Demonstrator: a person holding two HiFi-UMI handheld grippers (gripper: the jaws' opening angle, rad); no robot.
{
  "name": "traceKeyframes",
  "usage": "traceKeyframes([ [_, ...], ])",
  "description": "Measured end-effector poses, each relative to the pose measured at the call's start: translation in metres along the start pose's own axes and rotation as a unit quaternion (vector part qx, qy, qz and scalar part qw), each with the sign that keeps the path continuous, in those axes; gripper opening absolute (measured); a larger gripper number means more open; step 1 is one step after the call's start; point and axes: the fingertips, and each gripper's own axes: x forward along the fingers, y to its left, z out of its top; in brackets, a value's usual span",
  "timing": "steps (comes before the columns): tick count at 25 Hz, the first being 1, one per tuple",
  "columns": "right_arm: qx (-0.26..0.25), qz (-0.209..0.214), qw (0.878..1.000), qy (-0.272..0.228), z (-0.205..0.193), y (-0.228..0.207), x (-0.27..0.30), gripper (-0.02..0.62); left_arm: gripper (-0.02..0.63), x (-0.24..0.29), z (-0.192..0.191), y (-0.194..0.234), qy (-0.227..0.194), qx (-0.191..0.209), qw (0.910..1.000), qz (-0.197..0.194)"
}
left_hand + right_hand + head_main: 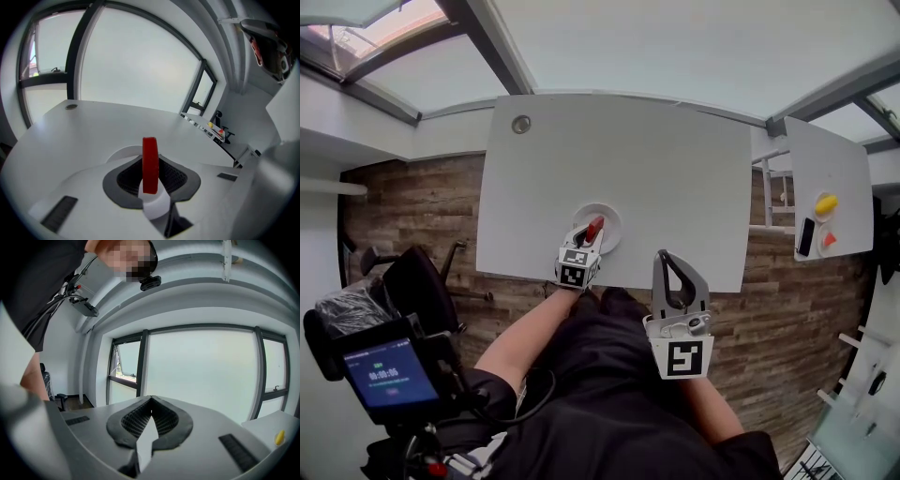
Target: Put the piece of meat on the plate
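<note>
A black chair (pixel 417 281) is seen on the wooden floor (pixel 403 206). A yellow object (pixel 826 202) is laid on a side surface (pixel 842 155).

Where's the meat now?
The meat is clamped in the left gripper, over the plate at the near edge of the table, head view centre-left.

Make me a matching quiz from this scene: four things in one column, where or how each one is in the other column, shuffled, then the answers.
Things:
1. piece of meat
2. plate
3. right hand-held gripper
4. yellow object

Place or state:
A. on the side table at the right
B. shut, nothing between its jaws
C. red, clamped in the left hand-held gripper
D. on the big white table, near its front edge

Pairs: 1-C, 2-D, 3-B, 4-A
</note>
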Motion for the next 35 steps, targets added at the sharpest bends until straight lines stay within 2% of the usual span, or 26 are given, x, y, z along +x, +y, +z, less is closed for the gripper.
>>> traceKeyframes([
  [9, 0.007, -0.006, 1.000, -0.002, 0.003, -0.002, 0.005, 0.003, 0.094, 0.001, -0.010, -0.003, 0.012, 0.001, 0.9999, -0.002],
  [15, 0.009, 0.005, 1.000, 0.000, 0.003, 0.002, 0.012, 0.003, 0.094, 0.003, -0.013, -0.008, 0.009, -0.031, 0.9994, -0.015],
  [26, 0.013, -0.007, 1.000, 0.027, -0.011, -0.004, 0.003, 0.003, 0.094, 0.006, -0.020, -0.012, 0.023, -0.035, 0.9988, -0.025],
  [35, 0.007, -0.006, 1.000, 0.023, -0.009, -0.001, 0.001, 0.003, 0.094, 0.007, -0.027, -0.019, 0.051, -0.045, 0.9972, -0.031],
])
